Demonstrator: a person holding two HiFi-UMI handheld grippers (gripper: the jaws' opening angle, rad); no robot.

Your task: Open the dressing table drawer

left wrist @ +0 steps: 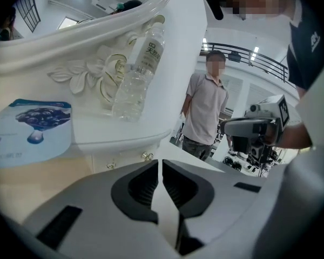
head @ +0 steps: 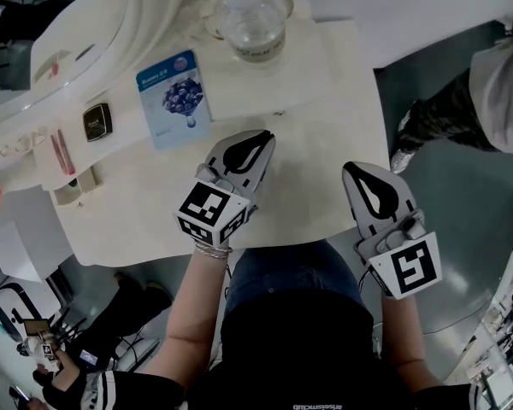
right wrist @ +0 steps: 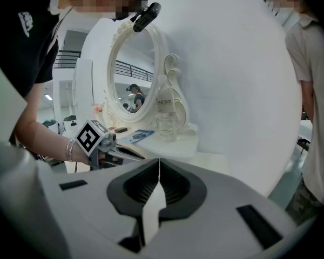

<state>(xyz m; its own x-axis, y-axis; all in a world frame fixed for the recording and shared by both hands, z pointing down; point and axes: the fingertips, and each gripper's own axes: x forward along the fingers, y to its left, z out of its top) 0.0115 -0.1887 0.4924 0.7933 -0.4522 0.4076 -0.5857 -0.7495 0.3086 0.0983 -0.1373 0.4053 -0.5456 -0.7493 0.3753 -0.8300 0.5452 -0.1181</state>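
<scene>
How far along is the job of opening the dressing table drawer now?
Done: nothing yet. The drawer front with its knob looks closed. In hand: the left gripper and the right gripper hang over the table top, both with jaws shut and empty, and neither is at a knob. Left: probably open one gripper, take the knob and pull the drawer out.

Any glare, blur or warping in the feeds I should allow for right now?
Head view: sharp, evenly lit, pale tabletop low in contrast. Left gripper view: fisheye, dark corners, water bottle looks tilted. Right gripper view: same fisheye curve, white wall bright and featureless.
</scene>
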